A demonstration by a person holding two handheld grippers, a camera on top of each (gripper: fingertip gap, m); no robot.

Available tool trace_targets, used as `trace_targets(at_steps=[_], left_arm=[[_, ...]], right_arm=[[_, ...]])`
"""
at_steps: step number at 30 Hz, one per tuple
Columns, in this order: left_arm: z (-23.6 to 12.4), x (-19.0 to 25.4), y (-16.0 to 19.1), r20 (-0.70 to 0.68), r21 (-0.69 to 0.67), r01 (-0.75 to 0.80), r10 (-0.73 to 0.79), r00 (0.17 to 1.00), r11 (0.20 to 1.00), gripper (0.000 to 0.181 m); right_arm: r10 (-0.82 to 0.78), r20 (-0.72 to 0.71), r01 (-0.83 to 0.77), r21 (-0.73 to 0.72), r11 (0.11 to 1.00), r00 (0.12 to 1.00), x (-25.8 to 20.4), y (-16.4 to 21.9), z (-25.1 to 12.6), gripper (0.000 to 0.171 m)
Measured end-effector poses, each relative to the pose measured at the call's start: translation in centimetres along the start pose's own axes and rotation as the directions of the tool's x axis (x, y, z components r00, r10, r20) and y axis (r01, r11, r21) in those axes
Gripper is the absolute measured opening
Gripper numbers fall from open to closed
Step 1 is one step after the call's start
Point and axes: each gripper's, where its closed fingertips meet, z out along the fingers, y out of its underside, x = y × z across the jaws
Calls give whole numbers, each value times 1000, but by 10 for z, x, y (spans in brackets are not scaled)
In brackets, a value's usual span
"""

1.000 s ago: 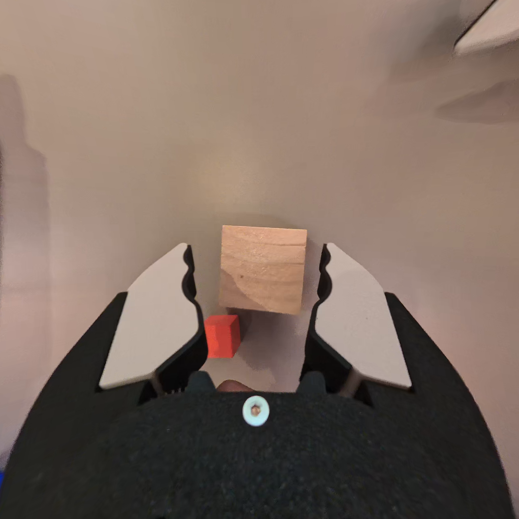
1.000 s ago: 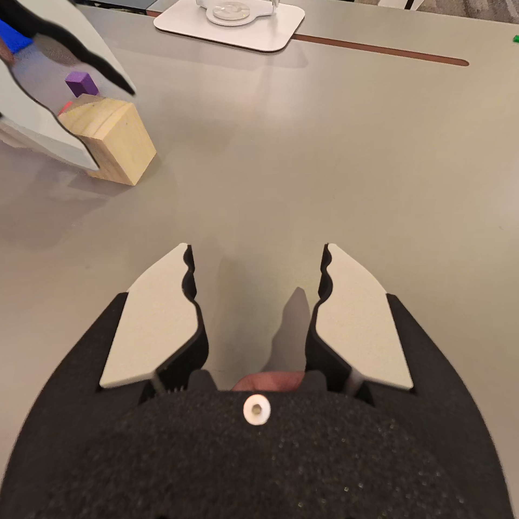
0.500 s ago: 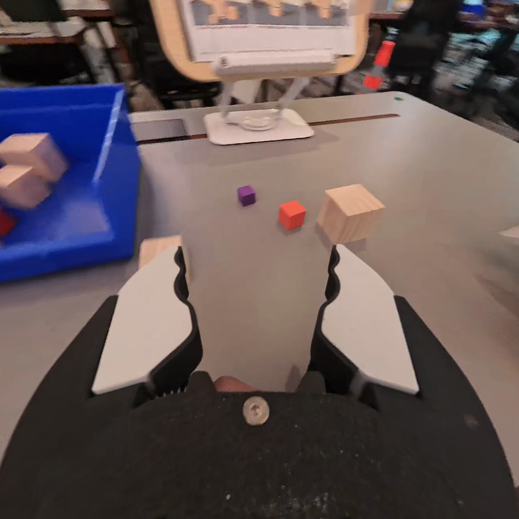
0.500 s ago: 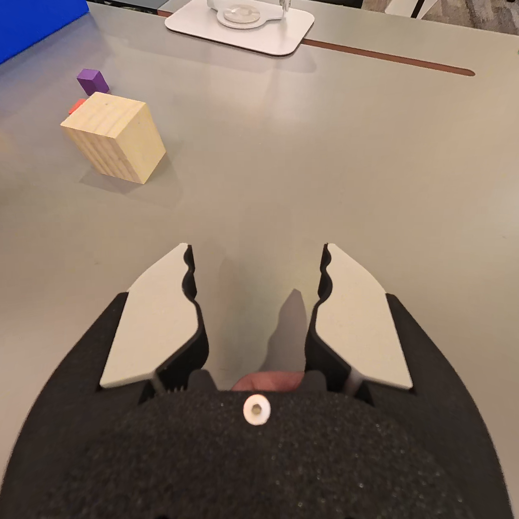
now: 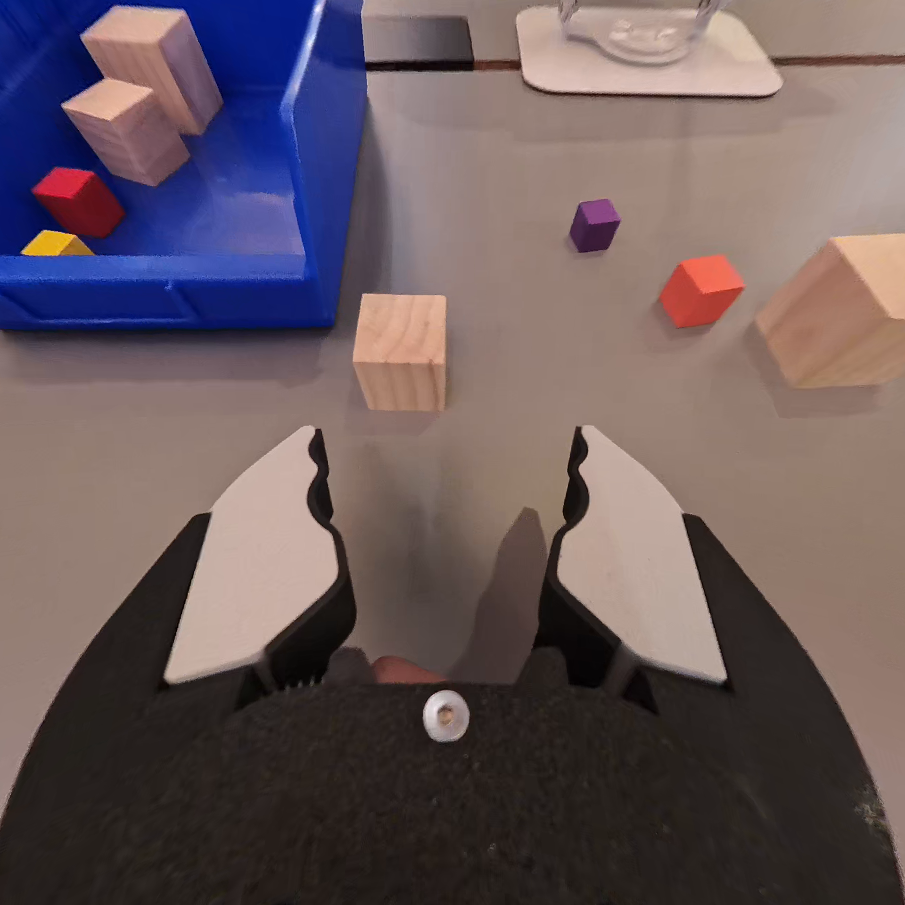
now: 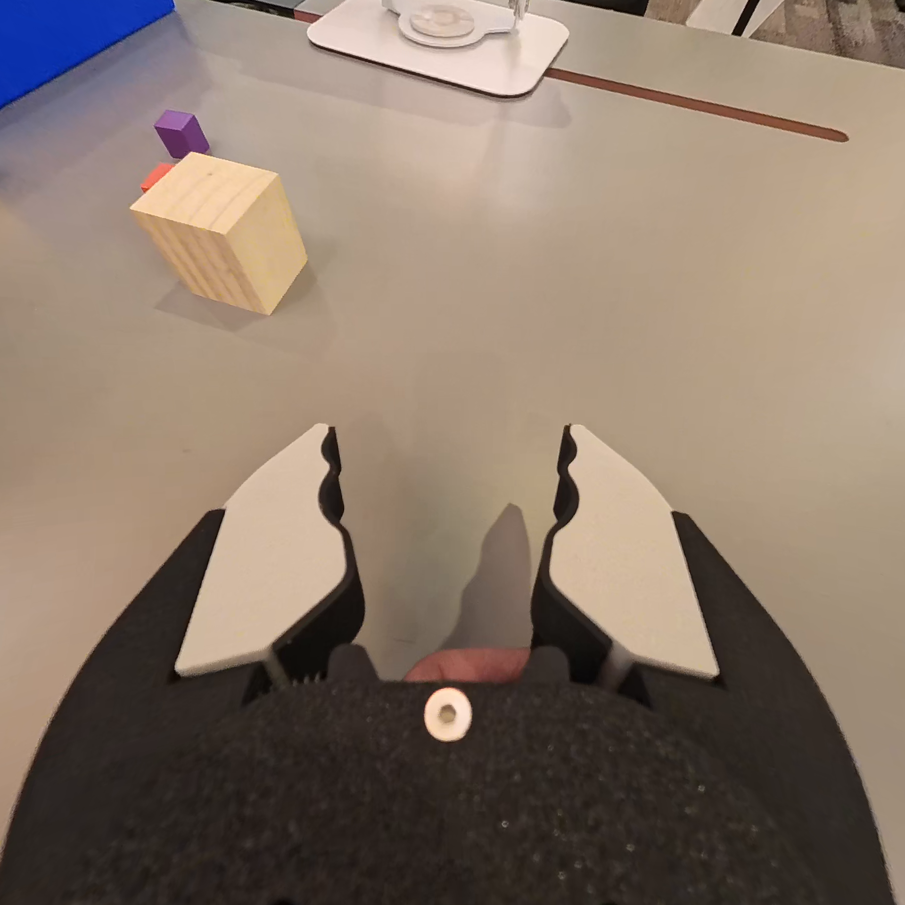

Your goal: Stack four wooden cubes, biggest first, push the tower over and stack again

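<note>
Grippers point(image 5: 448, 436) point(image 6: 448, 433) hover over table point(image 6: 538, 294); jaws apart, empty.

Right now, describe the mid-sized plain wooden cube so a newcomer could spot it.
Find the blue bin on the grey table. Just off its near right corner stands the mid-sized wooden cube: unpainted, unlike the purple cube and orange cube.

grey table point(image 5: 489, 171) under my fingers carries: blue bin point(image 5: 323, 147) far left, mid wooden cube point(image 5: 400, 350) beside it, purple cube point(image 5: 594, 225), orange cube point(image 5: 700, 290), big wooden cube point(image 6: 220, 230), white base plate point(image 5: 646, 73) at far edge.
</note>
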Motion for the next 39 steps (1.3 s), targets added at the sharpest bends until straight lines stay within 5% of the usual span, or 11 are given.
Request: trace_targets(at_steps=[9,13,25,32,39], left_arm=[[58,-19,-10,9,-149,16,-15,1000,989,84],[64,-15,-13,-23,-155,18,-22,999,988,45],[49,24,-31,-218,-78,-147,127,968,986,44],[18,77,-65,-462,83,-394,386,799,915,45],[3,128,-76,-658,190,-608,559,504,771,45]], right_arm=[[5,3,-5,-7,1000,1000,2,2,1,85],[9,1,-9,-12,1000,1000,5,3,2,84],[7,7,-7,-17,1000,1000,6,6,3,83],[5,-2,-5,-11,1000,1000,9,4,0,82],[3,-4,-3,-8,1000,1000,10,2,-1,82]])
